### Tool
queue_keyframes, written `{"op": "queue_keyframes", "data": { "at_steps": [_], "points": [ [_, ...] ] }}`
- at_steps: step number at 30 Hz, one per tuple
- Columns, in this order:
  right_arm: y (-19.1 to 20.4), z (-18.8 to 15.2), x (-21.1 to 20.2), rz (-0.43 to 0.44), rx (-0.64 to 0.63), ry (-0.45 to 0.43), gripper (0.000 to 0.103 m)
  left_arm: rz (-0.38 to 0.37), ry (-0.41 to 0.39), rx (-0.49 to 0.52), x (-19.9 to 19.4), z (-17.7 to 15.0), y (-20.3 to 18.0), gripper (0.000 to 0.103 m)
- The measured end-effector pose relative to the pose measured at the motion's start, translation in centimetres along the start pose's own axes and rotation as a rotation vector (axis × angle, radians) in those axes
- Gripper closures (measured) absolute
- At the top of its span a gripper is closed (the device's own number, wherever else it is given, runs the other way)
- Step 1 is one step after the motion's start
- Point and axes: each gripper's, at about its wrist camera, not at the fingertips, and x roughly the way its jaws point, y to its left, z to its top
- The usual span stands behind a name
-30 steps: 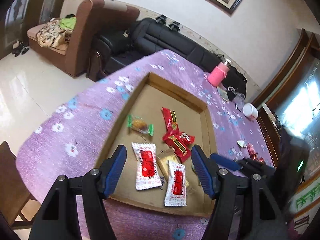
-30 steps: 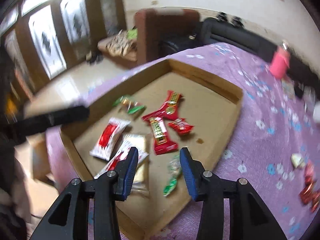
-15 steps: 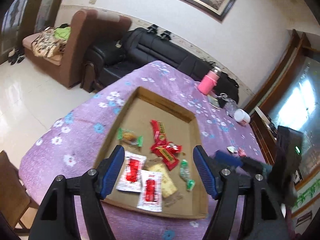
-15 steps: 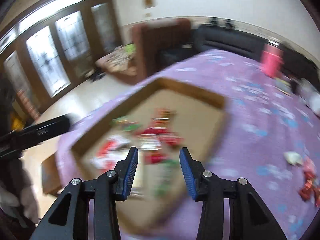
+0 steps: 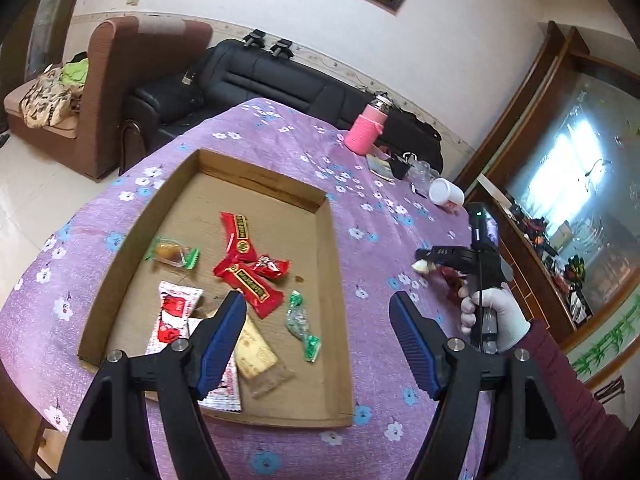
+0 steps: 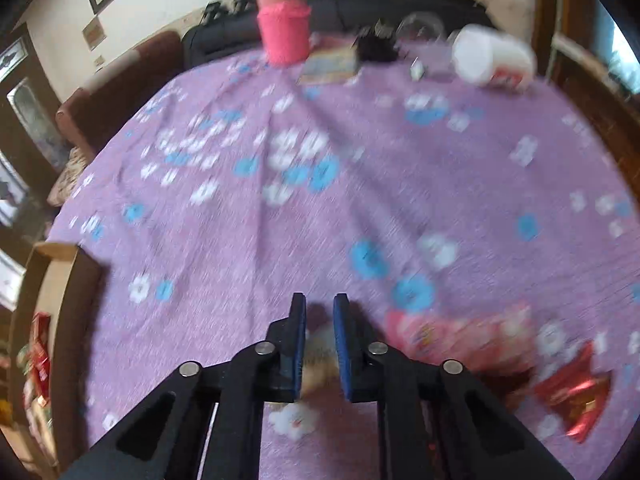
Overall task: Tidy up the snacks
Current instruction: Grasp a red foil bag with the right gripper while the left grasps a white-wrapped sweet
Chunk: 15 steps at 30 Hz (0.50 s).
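A shallow cardboard tray (image 5: 332, 280) lies on the purple flowered cloth. It holds several wrapped snacks: red packets (image 5: 240, 240), an orange candy with green ends (image 5: 172, 254), a white-and-red sachet (image 5: 172, 316), a green candy (image 5: 300, 324) and a tan bar (image 5: 256, 354). My left gripper (image 5: 316, 304) hangs open above the tray's near right corner with nothing between its fingers. My right gripper (image 6: 320, 300) is down on the cloth right of the tray, shut on a pale wrapped snack (image 6: 316, 364). Loose red snacks (image 6: 452, 332) lie just to its right. The left wrist view shows this gripper (image 5: 420, 258) in a white-gloved hand (image 5: 496, 320).
A pink bottle (image 5: 366, 132) and a tipped white cup (image 5: 444, 192) stand at the table's far side among small clutter. A black sofa (image 5: 280, 80) sits behind the table. A wooden cabinet (image 5: 532, 264) runs along the right.
My right gripper swung from above the tray to the cloth on its right and closed on the pale snack. My left gripper drew back, showing more of the tray, and widened slightly.
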Motion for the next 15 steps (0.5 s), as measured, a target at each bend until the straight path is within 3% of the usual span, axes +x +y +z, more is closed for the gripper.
{"op": "queue_keyframes", "data": {
  "at_steps": [2, 4, 7, 9, 11, 15],
  "points": [
    [0.8, -1.3, -0.9, 0.091, -0.039, 0.043, 0.090, -0.004, 0.000, 0.006, 0.1, 0.1, -0.2, 0.029],
    [1.9, -3.0, -2.6, 0.251, -0.093, 0.117, 0.090, -0.010, 0.006, 0.012, 0.4, 0.2, -0.6, 0.029],
    [0.6, -4.0, -7.9, 0.286, -0.095, 0.009, 0.089, -0.033, 0.028, 0.024, 1.3, 0.2, -1.2, 0.029],
    [-2.2, -3.7, -10.1, 0.255, -0.013, -0.056, 0.086, -0.057, 0.056, 0.035, 2.2, 0.0, -1.9, 0.029],
    [-5.5, -3.5, -11.7, 0.132, 0.045, -0.111, 0.075, -0.083, 0.083, 0.045, 3.1, -0.3, -2.8, 0.029],
    [-9.0, -4.8, -11.8, 0.097, 0.127, -0.071, 0.073, -0.120, 0.147, 0.078, 5.0, -1.3, -4.9, 0.029]
  ]
}}
